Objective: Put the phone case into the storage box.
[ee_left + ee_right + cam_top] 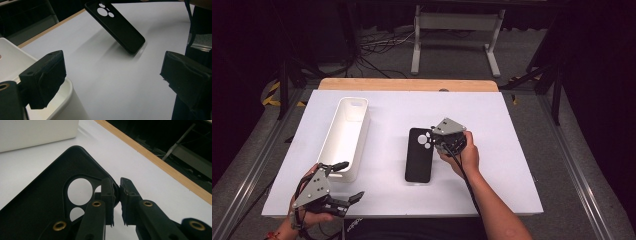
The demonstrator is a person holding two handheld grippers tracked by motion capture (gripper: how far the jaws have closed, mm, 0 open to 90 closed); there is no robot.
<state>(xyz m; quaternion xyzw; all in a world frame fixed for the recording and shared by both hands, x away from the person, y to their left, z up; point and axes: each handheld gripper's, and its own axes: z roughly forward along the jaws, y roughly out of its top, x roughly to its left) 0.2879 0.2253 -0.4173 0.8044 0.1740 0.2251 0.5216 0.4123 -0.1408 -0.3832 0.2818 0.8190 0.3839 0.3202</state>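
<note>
In the right gripper view, right gripper [116, 202] fingers pinching phone case [45, 210] edge, left gripper [112, 80] fingers apart

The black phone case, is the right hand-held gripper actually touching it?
Touching. In the right gripper view, the right hand-held gripper has its jaws closed on the edge of the black phone case beside the camera cutout.

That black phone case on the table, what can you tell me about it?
The black phone case is a matte, soft-looking shell with round camera cutouts through which the white table shows. The right gripper is shut on its edge beside those cutouts. In the left gripper view the case tilts: the camera end is raised while the far bottom edge rests on the table. It lies between the white bin and the person's right hand, apart from the bin.
</note>
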